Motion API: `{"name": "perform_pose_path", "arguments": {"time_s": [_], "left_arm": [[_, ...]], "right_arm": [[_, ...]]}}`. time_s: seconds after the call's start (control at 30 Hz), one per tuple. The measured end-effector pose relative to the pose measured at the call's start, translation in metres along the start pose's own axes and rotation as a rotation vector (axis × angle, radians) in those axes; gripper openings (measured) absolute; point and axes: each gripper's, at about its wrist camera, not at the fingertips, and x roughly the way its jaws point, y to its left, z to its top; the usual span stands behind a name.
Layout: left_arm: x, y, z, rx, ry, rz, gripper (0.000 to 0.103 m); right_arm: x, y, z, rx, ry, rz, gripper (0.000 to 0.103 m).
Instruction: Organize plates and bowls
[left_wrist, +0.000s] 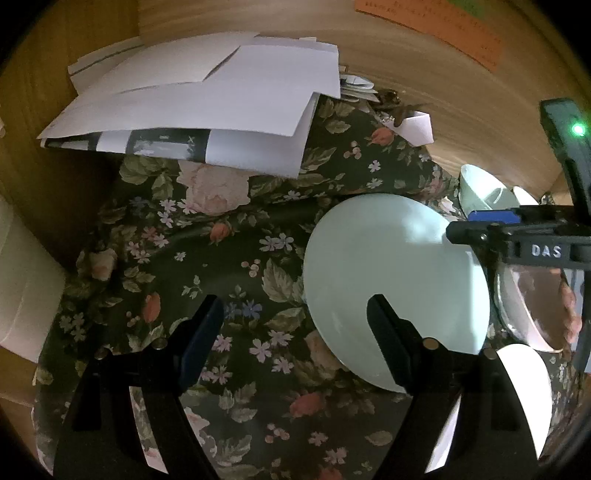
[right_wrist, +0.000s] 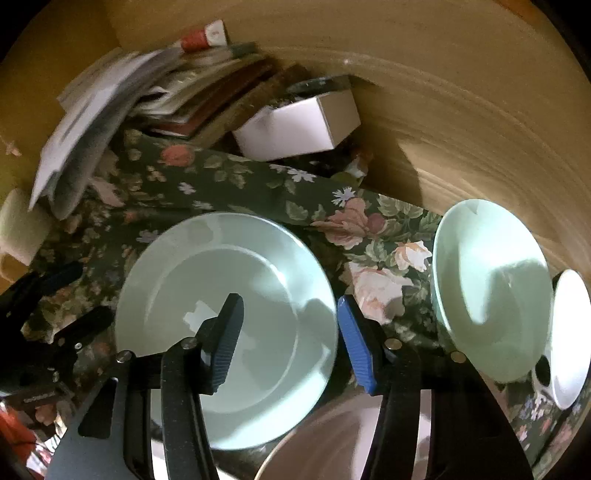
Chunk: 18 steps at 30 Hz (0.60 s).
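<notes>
A pale green plate lies on the floral cloth; it also shows in the left wrist view. A pale green bowl stands to its right, with a small white bowl beyond it. A pink-lined bowl sits at the near edge, also in the left wrist view. My right gripper is open just above the plate's right half, holding nothing. My left gripper is open and empty over the cloth, left of the plate. The right gripper reaches in from the right.
Stacked white papers lie at the back left. A white box and books stand against the wooden wall. A white plate is at the lower right. A white roll is at the left.
</notes>
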Motion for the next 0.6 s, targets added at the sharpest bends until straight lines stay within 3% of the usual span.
{"name": "perform_pose_path", "arguments": {"time_s": [0.1, 0.37, 0.6], "left_arm": [[0.006, 0.001, 0.000, -0.006, 0.007, -0.006, 0.080], [0.013, 0.000, -0.002, -0.008, 0.024, -0.020, 0.066], [0.009, 0.002, -0.004, -0.003, 0.012, -0.023, 0.066]], "right_arm": [[0.011, -0.001, 0.006, -0.005, 0.037, -0.004, 0.049], [0.022, 0.006, 0.009, -0.041, 0.082, -0.030, 0.046], [0.035, 0.008, 0.005, -0.011, 0.109, -0.008, 0.043]]}}
